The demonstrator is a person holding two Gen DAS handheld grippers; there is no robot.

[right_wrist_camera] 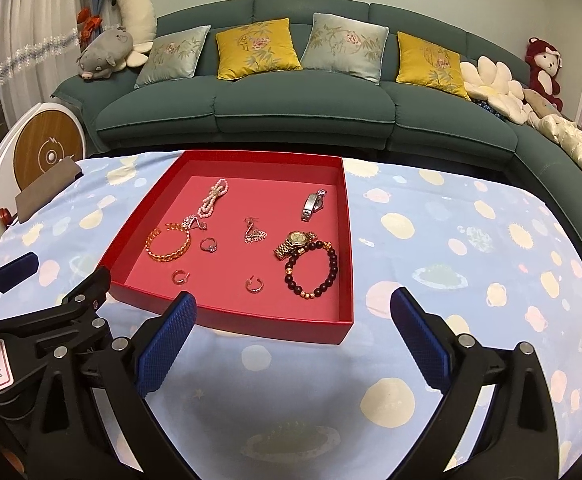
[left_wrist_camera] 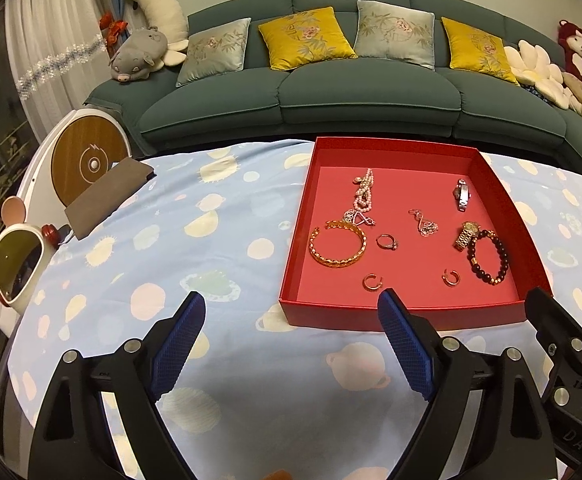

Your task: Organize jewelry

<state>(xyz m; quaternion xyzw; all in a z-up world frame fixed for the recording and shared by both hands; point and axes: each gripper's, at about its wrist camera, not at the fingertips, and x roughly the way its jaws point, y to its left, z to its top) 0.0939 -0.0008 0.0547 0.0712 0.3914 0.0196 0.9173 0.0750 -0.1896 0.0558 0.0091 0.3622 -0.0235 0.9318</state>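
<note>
A shallow red tray [left_wrist_camera: 499, 196] [right_wrist_camera: 147, 204] lies on the blue patterned tablecloth. Inside it lie a gold bangle [left_wrist_camera: 337, 242] [right_wrist_camera: 169, 242], a pink pearl strand [left_wrist_camera: 364, 194] [right_wrist_camera: 213, 198], a ring [left_wrist_camera: 387, 242] [right_wrist_camera: 209, 245], a silver pendant [left_wrist_camera: 425, 223] [right_wrist_camera: 253, 232], a silver watch [left_wrist_camera: 462, 194] [right_wrist_camera: 313, 204], a gold watch [left_wrist_camera: 467, 234] [right_wrist_camera: 295, 243], a dark bead bracelet [left_wrist_camera: 489, 256] [right_wrist_camera: 312, 269] and two small hoop earrings [left_wrist_camera: 372, 282] [right_wrist_camera: 255, 284]. My left gripper [left_wrist_camera: 293, 312] hangs open before the tray's near left corner. My right gripper [right_wrist_camera: 291, 312] hangs open before its near right corner. Neither holds anything.
A brown pouch [left_wrist_camera: 107, 196] lies at the table's left edge, beside a white device with a wooden disc [left_wrist_camera: 87, 160]. A teal sofa [left_wrist_camera: 299, 96] with cushions and plush toys runs behind the table. Tablecloth [right_wrist_camera: 471, 248] stretches right of the tray.
</note>
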